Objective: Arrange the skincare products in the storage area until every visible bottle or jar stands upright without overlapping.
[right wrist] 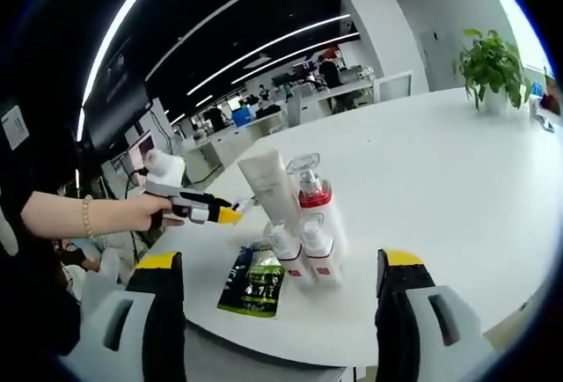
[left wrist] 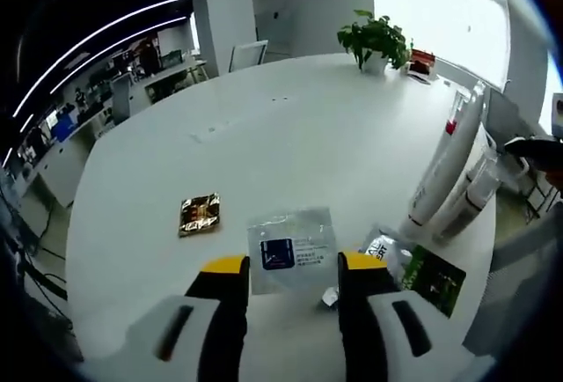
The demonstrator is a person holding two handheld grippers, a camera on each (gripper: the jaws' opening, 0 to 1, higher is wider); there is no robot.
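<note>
A tall white tube (right wrist: 266, 187) stands upright by the table's near edge, with a clear-capped bottle with a red collar (right wrist: 312, 195) beside it. Two small white bottles (right wrist: 286, 257) (right wrist: 321, 252) stand in front of them. The same tube (left wrist: 447, 166) and clear bottles (left wrist: 479, 190) are at the right of the left gripper view. A green and black sachet (right wrist: 255, 283) lies flat next to the group. My left gripper (left wrist: 293, 264) is open over a clear sachet with a blue label (left wrist: 290, 248). My right gripper (right wrist: 280, 261) is wide open, back from the bottles.
A gold sachet (left wrist: 200, 215) and a silver sachet (left wrist: 383, 245) lie on the white round table (left wrist: 264, 135). A potted plant (left wrist: 376, 40) stands at the far edge. A person's hand (right wrist: 132, 213) holds the left gripper (right wrist: 230, 215) left of the bottles.
</note>
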